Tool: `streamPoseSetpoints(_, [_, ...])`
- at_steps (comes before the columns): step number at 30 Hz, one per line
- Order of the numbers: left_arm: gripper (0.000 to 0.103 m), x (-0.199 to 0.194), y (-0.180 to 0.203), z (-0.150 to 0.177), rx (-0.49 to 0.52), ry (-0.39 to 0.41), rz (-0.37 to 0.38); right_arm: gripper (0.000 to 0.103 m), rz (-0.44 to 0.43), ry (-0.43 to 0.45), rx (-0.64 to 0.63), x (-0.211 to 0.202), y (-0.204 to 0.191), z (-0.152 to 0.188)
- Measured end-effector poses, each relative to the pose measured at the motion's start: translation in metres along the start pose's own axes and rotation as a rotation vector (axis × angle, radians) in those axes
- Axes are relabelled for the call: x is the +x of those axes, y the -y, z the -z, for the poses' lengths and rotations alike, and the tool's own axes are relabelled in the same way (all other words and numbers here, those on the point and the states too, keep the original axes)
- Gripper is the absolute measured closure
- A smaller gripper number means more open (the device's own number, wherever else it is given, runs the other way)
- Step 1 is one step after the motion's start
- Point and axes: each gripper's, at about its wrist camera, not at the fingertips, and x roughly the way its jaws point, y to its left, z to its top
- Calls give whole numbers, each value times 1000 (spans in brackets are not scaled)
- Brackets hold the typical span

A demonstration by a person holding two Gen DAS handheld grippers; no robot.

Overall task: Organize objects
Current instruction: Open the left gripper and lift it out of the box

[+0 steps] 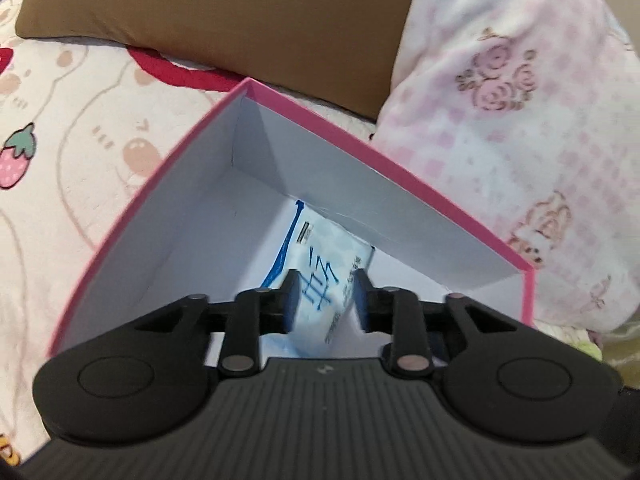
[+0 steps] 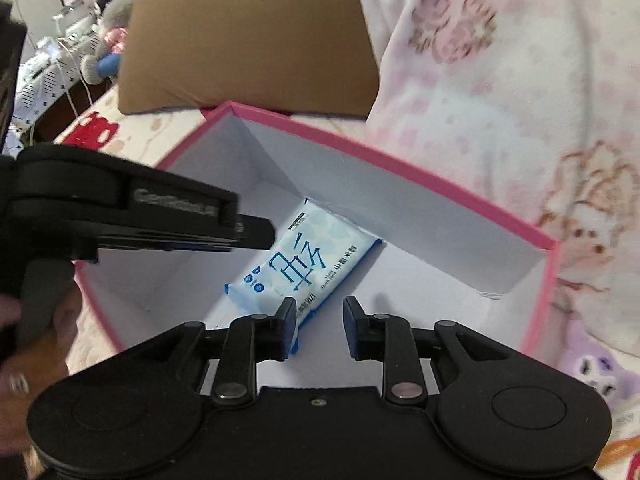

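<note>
A pink-rimmed cardboard box (image 1: 360, 148) (image 2: 360, 144) with white inside walls sits open on the bed. A light-blue tissue packet (image 1: 324, 256) (image 2: 296, 256) with blue lettering lies flat on the box floor against the far right wall. My left gripper (image 1: 326, 292) hovers over the packet with its fingers apart and not touching it. In the right wrist view the left gripper (image 2: 260, 236) reaches in from the left, its tip above the packet's upper edge. My right gripper (image 2: 320, 320) stands open above the packet's near end, with nothing between its pads.
A brown pillow (image 1: 240, 8) (image 2: 248, 48) lies behind the box. A pink-and-white floral blanket (image 1: 520, 120) (image 2: 500, 80) is bunched against its right side. The cartoon-print sheet (image 1: 60, 160) spreads to the left. A person's hand (image 2: 40, 320) holds the left gripper. Plush toys (image 2: 112, 20) sit far back left.
</note>
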Motion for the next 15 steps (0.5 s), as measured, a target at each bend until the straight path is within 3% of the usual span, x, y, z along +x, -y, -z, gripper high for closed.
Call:
streamPoseSetpoints(5, [64,-31,1,4,26,6,-38,70,-23,47,11,-43,6,14])
streamPoseSetpoints(9, [59,-59,6,11,55,12,31,64,-38,74,11,-69,3,22])
streamPoseSetpoints(12, [49,-78,21,21,135,37,-51,63,-56,84,9,-84,0,32])
streamPoseSetpoints(15, [44,-97,30,33,171,39,-78,62,-59,89,20,-97,-1,46])
